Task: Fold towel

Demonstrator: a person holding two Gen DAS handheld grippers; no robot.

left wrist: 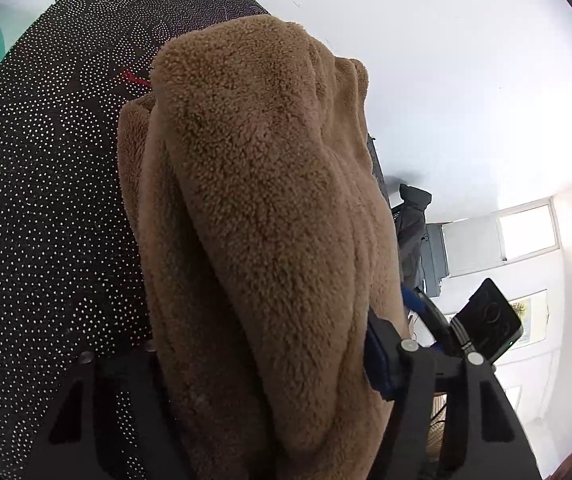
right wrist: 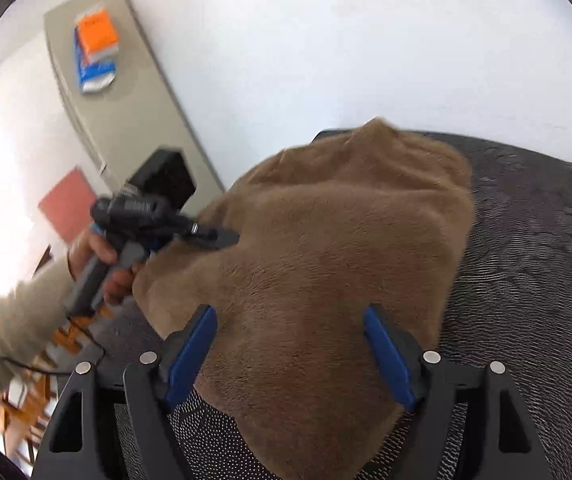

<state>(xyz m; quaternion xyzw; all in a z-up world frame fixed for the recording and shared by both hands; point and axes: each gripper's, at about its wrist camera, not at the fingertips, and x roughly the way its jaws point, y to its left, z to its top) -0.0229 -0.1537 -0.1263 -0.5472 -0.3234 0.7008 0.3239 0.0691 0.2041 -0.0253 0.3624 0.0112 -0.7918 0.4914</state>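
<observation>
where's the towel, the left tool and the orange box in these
towel (right wrist: 325, 264): right wrist view, middle of its brown pile
left tool (right wrist: 228, 237): right wrist view, its tip, against the towel's edge
orange box (right wrist: 98, 34): right wrist view, its orange face, on the grey cabinet

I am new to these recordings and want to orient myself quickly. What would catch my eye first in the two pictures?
The fluffy brown towel fills the middle of both views, draped in thick folds over a dark, white-dotted surface. In the right wrist view, the left hand-held gripper reaches into the towel's left edge, held by a hand in a beige sleeve, while the right hand-held gripper stands open around the near part. An orange and blue stack lies on a beige cabinet at upper left.
</observation>
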